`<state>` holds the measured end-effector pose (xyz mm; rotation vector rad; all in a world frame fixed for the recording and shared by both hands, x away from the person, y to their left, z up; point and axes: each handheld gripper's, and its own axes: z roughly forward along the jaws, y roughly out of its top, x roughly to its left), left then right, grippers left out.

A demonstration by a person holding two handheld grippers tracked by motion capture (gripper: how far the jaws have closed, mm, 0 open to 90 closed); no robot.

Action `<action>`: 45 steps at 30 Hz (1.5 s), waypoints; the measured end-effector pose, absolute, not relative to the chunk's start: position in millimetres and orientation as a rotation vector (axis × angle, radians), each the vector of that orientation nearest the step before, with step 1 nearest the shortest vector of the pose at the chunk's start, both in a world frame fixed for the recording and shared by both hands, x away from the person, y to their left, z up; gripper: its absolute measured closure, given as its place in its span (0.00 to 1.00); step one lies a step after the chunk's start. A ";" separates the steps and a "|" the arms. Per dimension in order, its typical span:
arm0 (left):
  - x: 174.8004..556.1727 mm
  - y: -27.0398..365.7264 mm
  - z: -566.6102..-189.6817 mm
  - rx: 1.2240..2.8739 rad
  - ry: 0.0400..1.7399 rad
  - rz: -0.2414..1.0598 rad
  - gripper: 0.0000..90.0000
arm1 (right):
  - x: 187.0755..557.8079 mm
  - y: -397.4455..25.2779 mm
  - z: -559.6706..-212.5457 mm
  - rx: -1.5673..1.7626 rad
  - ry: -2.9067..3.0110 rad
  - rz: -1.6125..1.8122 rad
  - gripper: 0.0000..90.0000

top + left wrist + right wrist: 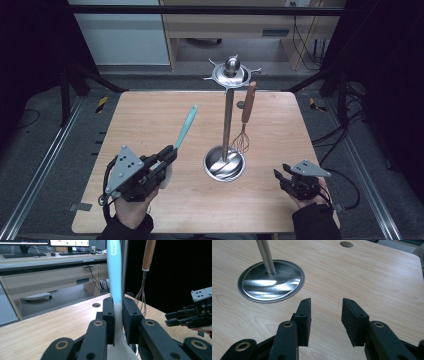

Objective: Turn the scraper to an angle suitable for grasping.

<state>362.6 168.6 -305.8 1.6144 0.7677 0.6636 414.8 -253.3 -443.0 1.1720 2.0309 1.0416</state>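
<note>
High view shows our left gripper (167, 154) clamped on a spatula (185, 127): teal handle, whitish blade end. Our right gripper (325, 315) sits with jaws apart, holding nothing, near the metal stand (227, 120).

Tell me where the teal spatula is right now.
In the high view the teal spatula is at the table's left, clamped in the left gripper, handle pointing up and away, left of the steel stand.

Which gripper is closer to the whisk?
Right. The right gripper sits open just right of the hanging whisk; the left gripper, holding the blue spatula, is farther left.
</note>
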 end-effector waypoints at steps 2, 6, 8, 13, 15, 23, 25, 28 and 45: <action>362.3 167.2 -303.9 1.609 0.761 0.660 0.90 | 414.8 -253.2 -443.0 1.175 2.030 1.046 0.66; 360.7 162.9 -299.1 1.600 0.746 0.655 0.90 | 414.9 -253.2 -443.0 1.174 2.030 1.044 0.67; 360.0 160.7 -296.8 1.601 0.734 0.657 0.90 | 415.0 -253.2 -443.0 1.173 2.031 1.042 0.66; 358.3 155.6 -290.3 1.595 0.715 0.657 0.90 | 415.1 -253.2 -443.1 1.173 2.029 1.043 0.66; 358.0 153.1 -287.9 1.596 0.707 0.659 0.90 | 415.1 -253.0 -443.4 1.178 2.026 1.046 0.65; 358.7 146.9 -279.7 1.585 0.693 0.658 0.90 | 415.1 -252.9 -443.5 1.177 2.028 1.044 0.65; 359.5 146.7 -277.2 1.576 0.681 0.672 0.90 | 415.1 -252.7 -443.6 1.181 2.028 1.045 0.65; 359.0 146.0 -273.5 1.571 0.674 0.678 0.90 | 415.3 -253.1 -443.5 1.174 2.029 1.043 0.65; 359.1 129.5 -265.5 1.592 0.653 0.666 0.90 | 415.0 -253.1 -443.0 1.171 2.028 1.042 0.65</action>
